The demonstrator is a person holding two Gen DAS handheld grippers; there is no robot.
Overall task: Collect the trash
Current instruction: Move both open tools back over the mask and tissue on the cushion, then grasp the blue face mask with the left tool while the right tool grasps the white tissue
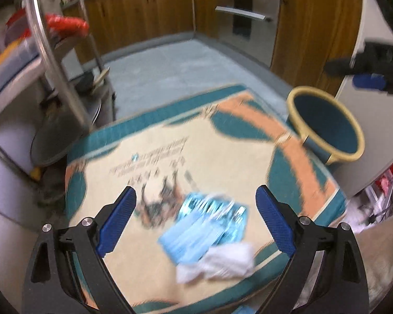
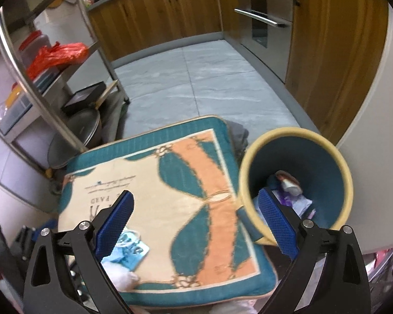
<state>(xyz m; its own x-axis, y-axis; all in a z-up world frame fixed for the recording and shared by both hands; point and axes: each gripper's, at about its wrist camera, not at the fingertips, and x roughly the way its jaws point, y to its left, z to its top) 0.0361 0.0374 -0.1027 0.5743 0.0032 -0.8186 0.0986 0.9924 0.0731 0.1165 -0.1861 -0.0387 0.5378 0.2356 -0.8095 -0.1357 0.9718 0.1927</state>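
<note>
**Both jaws wide open and empty above the cushion**

A grey tiled floor (image 2: 196, 78) fills the middle of the kitchen, edged by wooden cabinets (image 2: 157, 10) at the back. A steel rack (image 2: 39, 99) stands along the floor's left side, with a red plastic bag (image 2: 57, 55) on one of its shelves.

A large patterned cushion (image 2: 154, 204), teal-bordered with a cream and orange centre, carries the loose trash. Just off its right edge stands a bin (image 2: 345, 180) with a cream rim and dark blue inside; in the right wrist view it already holds a small tube and some wrappers (image 2: 290, 183) at the bottom.

The left gripper (image 1: 196, 214) hangs over the cushion's near edge, its jaws spread wide with nothing gripped. A light blue packet (image 1: 209, 222) lies on the cushion in the gap between them, touched by neither pad, and a crumpled white tissue (image 1: 217, 261) sits just beside it, nearer the cushion's near edge. This view is blurred.

The right gripper (image 2: 196, 217) is likewise spread wide and holds nothing; its left finger is over the cushion's near-left corner, beside the packet (image 2: 131, 248) and tissue (image 2: 120, 274), and its right finger shows in front of the bin's mouth.
</note>
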